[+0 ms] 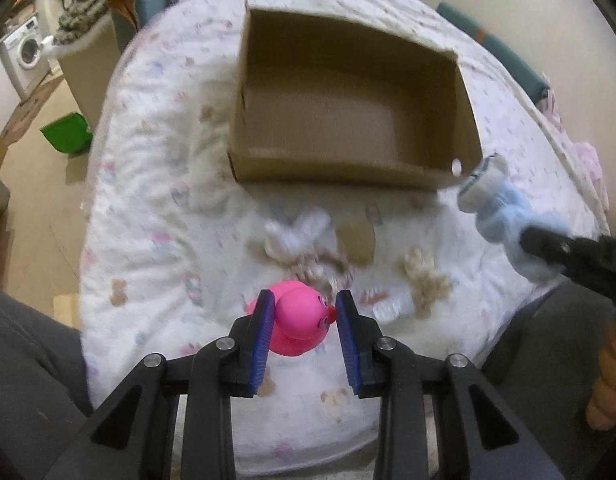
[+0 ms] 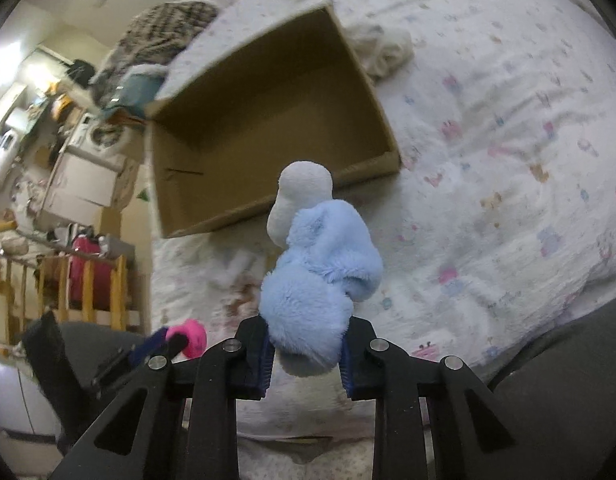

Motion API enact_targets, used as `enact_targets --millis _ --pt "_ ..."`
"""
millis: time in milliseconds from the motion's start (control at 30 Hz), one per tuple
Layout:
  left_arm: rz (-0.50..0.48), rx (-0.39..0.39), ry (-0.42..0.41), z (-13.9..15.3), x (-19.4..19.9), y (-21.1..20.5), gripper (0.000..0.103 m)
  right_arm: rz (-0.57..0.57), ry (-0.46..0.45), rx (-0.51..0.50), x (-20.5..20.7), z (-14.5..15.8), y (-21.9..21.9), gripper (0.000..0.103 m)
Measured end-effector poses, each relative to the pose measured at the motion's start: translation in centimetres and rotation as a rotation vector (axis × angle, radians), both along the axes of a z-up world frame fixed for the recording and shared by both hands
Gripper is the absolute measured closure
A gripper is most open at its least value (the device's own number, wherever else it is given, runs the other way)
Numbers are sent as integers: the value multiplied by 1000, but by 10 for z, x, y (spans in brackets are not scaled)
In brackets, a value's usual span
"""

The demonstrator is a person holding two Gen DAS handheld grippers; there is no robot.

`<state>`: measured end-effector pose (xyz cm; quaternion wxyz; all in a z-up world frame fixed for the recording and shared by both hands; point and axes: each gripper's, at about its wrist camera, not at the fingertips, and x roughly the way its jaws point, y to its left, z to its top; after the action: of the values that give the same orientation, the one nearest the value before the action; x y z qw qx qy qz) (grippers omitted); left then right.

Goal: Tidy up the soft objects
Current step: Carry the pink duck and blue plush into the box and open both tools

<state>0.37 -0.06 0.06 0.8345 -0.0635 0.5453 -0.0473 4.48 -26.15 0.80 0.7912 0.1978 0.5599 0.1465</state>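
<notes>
An open, empty cardboard box [image 1: 348, 92] lies on the white patterned bedspread [image 1: 156, 184]; it also shows in the right wrist view [image 2: 264, 120]. My left gripper [image 1: 306, 328] is shut on a pink rubber duck [image 1: 300, 320], held just above the bedspread in front of the box. My right gripper [image 2: 306, 354] is shut on a light blue and white plush toy [image 2: 320, 264], held near the box's near right corner. The plush [image 1: 496, 204] and right gripper also show at the right of the left wrist view. The duck [image 2: 190, 338] shows at the lower left of the right wrist view.
Small white and beige soft toys [image 1: 296, 240] and another beige one [image 1: 424, 276] lie on the bedspread in front of the box. A crumpled white cloth [image 2: 384, 50] lies behind the box. The bed edge drops at the left to a floor with a green bin [image 1: 68, 134] and boxes.
</notes>
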Motion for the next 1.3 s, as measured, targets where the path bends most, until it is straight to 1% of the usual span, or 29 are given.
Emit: enact_targets --millis 133,233,367,467,667,800,867,967,1033,1100,1167,1267,1300 --pt "21 11 -29 17 19 4 75 15 -90 1 4 24 2 75" --pt "28 15 -54 28 34 7 75 28 -146 -31 18 38 9 75" --pt "22 29 -100 44 61 6 75 33 -197 -50 41 44 18 75" --pt "17 36 -118 47 81 5 75 32 -230 -62 59 41 23 75" --pt "-12 60 -147 45 125 -4 75 20 -263 -98 97 21 34 75" --pt "-13 72 -158 34 151 -8 75 30 -281 -151 114 6 41 75" --pt "-13 63 -160 25 158 -8 75 35 -287 -188 121 -4 45 75" --pt "-4 40 -137 3 165 -7 75 35 -267 -204 125 -21 47 75" --pt "-3 39 -138 -6 166 -6 75 36 -253 -222 128 -32 47 75" --pt "-6 70 -142 -14 167 -9 75 49 -235 -243 130 -43 50 75" --pt "-16 79 -143 -19 167 -11 75 60 -227 -264 133 -48 52 75" --pt "-27 87 -153 -23 168 -14 75 64 -206 -260 134 -56 54 75" --pt "-27 108 -160 -25 167 -15 75 69 -197 -261 134 -58 55 75"
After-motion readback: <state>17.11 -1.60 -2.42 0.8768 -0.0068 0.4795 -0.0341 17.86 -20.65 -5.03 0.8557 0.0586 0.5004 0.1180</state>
